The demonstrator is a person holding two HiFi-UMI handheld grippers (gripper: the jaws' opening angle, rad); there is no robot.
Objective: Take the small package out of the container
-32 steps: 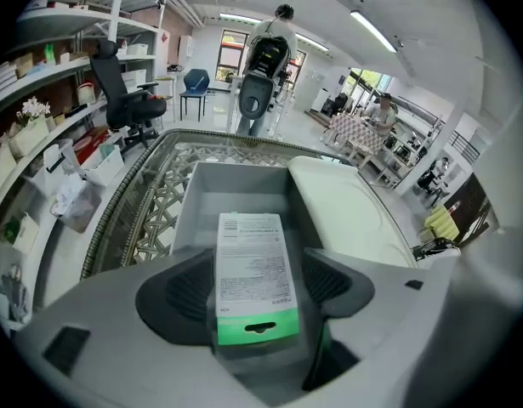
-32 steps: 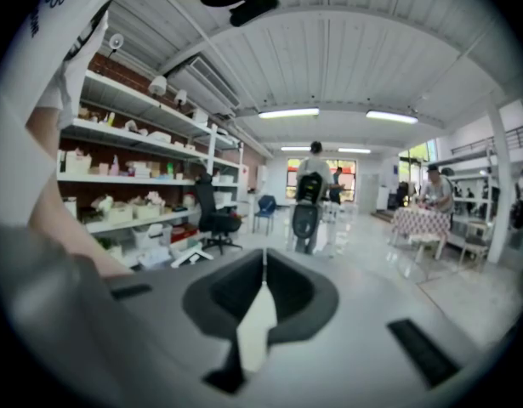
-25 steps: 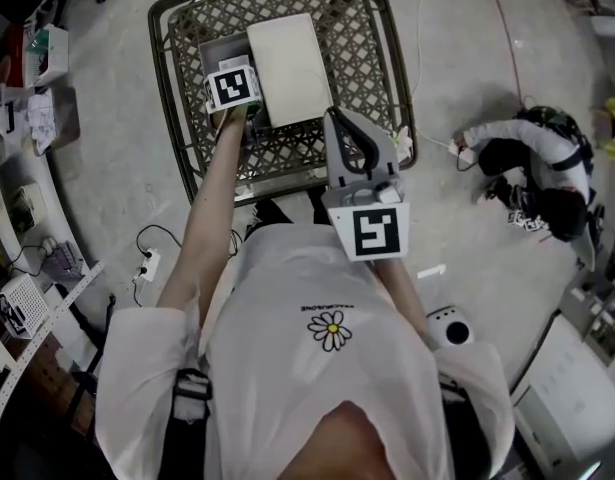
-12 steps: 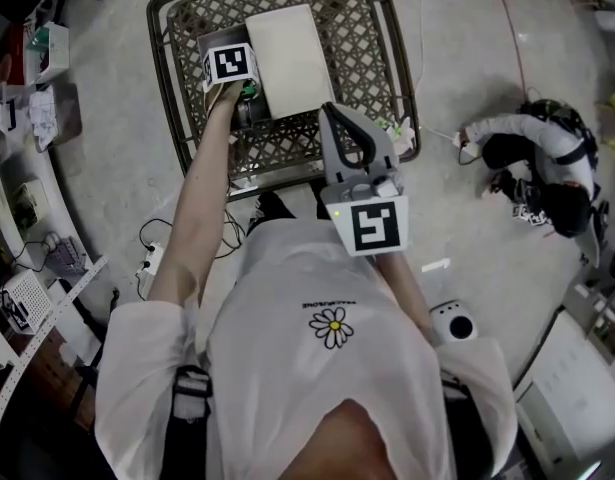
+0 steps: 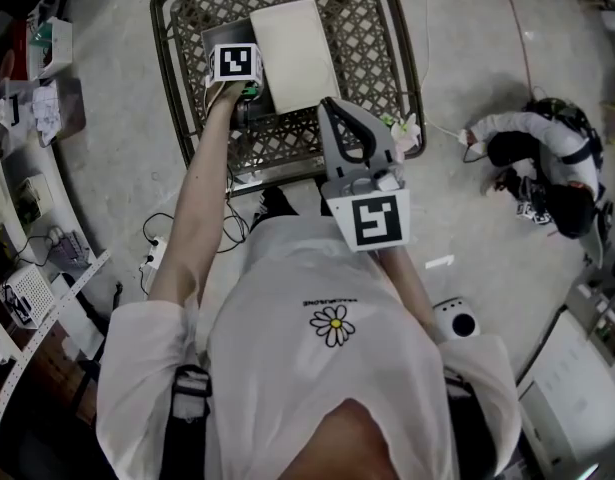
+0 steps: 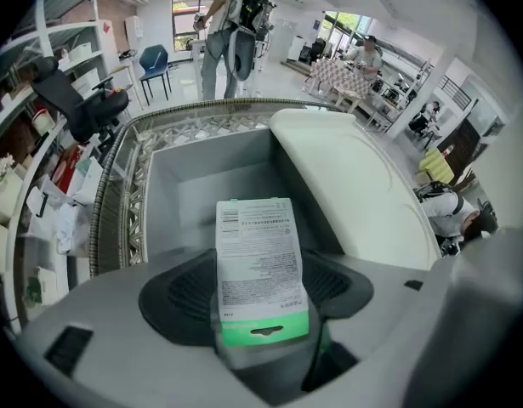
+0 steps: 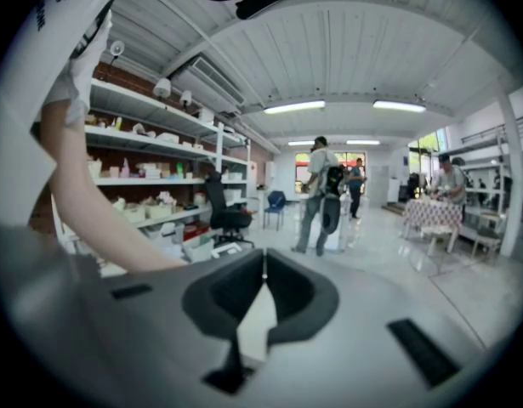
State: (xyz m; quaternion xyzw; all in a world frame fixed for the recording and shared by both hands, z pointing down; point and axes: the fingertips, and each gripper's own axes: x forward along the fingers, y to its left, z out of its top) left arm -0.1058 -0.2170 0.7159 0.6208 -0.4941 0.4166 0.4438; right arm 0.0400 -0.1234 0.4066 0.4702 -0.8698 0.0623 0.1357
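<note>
Pinching the small package [image 6: 257,257] by its green end, the left claw [image 6: 261,317] holds it upright over the open grey container [image 6: 201,181], with the printed label turned toward the left gripper view. Whether the package is clear of the container's rim cannot be told. A white lid [image 6: 355,194] lies across the container's right part. The container sits inside a lattice basket [image 5: 372,48] on the floor, a little nearer the basket's left edge than its right. In the head view the left arm stretches out over the basket's near edge. The right claw [image 7: 263,280] is pressed together with nothing between its jaws, raised in front of the person's chest by the basket's near edge, apart from the container.
</note>
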